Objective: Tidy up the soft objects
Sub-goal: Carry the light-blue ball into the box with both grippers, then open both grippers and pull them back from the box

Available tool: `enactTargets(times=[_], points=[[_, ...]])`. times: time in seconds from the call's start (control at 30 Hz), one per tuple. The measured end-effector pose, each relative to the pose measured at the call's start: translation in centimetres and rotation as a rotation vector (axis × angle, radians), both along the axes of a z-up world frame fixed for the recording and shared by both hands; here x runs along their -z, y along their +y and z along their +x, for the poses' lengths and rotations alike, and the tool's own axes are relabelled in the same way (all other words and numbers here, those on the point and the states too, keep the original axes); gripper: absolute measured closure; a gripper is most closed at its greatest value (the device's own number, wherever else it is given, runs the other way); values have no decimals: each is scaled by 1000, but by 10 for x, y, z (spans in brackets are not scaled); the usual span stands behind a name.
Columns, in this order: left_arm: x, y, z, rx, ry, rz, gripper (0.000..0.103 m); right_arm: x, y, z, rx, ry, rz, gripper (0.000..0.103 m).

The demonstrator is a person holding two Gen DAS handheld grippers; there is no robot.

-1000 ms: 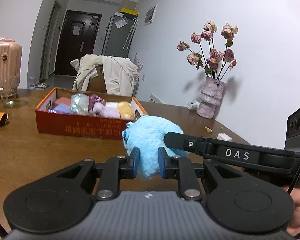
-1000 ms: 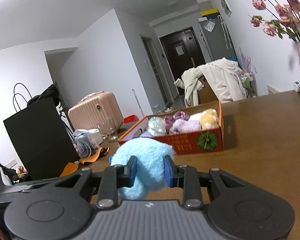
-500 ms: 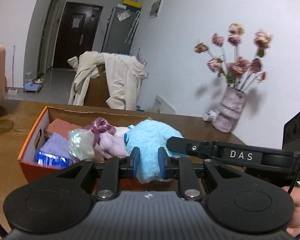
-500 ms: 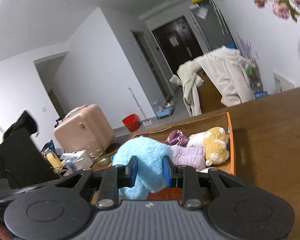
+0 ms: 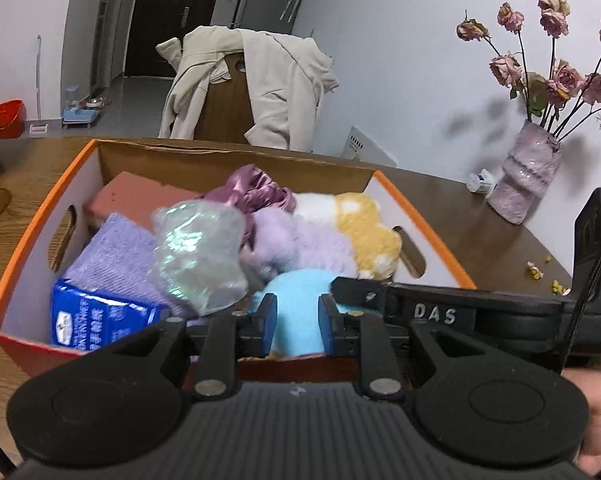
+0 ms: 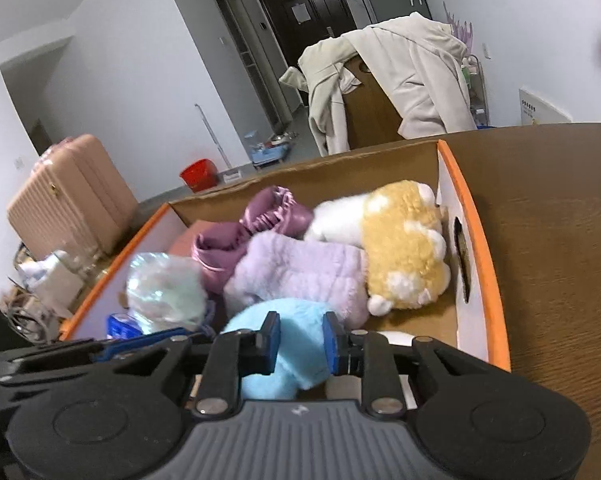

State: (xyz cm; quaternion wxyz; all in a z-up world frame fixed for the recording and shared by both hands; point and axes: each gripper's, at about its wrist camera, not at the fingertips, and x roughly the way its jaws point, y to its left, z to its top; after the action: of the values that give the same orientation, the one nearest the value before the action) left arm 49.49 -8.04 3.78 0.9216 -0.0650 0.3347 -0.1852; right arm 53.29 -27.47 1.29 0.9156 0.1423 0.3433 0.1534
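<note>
A fluffy light-blue plush toy (image 5: 298,290) hangs between both grippers, low inside the near end of an orange-rimmed cardboard box (image 5: 40,220). My left gripper (image 5: 296,324) is shut on it. My right gripper (image 6: 300,340) also pinches the plush (image 6: 252,320), its jaws closing a little more. The box (image 6: 480,240) holds a lilac plush (image 6: 300,272), a yellow-and-white plush (image 6: 404,248), a mauve satin cloth (image 6: 260,216), a clear plastic bag (image 5: 196,252), a purple towel (image 5: 112,264) and a blue packet (image 5: 96,320). The toy's underside is hidden.
The box sits on a wooden table (image 6: 560,240). A glass vase of dried roses (image 5: 528,176) stands at the right by the wall. Behind the box is a chair draped with a beige coat (image 5: 260,92). A pink suitcase (image 6: 68,196) stands left.
Both grippers carried the blue plush forward from in front of the box to over its near end and lowered it among the contents. The box now fills both views.
</note>
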Motion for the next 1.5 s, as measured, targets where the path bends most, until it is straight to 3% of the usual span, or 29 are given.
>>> enactTargets(times=[0.17,0.23,0.37,0.57,0.67,0.77,1.03,1.5], points=[[-15,12,-17,-20,-31,-2,79,-9,-1,-8,-19,2,-35,77],[-27,16,-27,-32,-58,15,72,-22,-8,-17,-6,-25,-34,77],[-51,23,-47,-63,-105,57,70,-54,-22,-41,11,-91,-32,77],[-88,32,-93,-96,-211,124,58,-97,-33,-100,19,-219,-139,59],[-99,35,-116,-101,-250,138,52,-109,-34,-131,18,-266,-194,44],[-104,37,-139,-117,-293,163,40,-117,-34,-159,30,-308,-233,38],[-103,52,-209,-154,-394,179,19,-122,-24,-227,54,-378,-234,27],[-46,83,-344,-185,-430,133,5,-72,27,-366,105,-478,-250,18]])
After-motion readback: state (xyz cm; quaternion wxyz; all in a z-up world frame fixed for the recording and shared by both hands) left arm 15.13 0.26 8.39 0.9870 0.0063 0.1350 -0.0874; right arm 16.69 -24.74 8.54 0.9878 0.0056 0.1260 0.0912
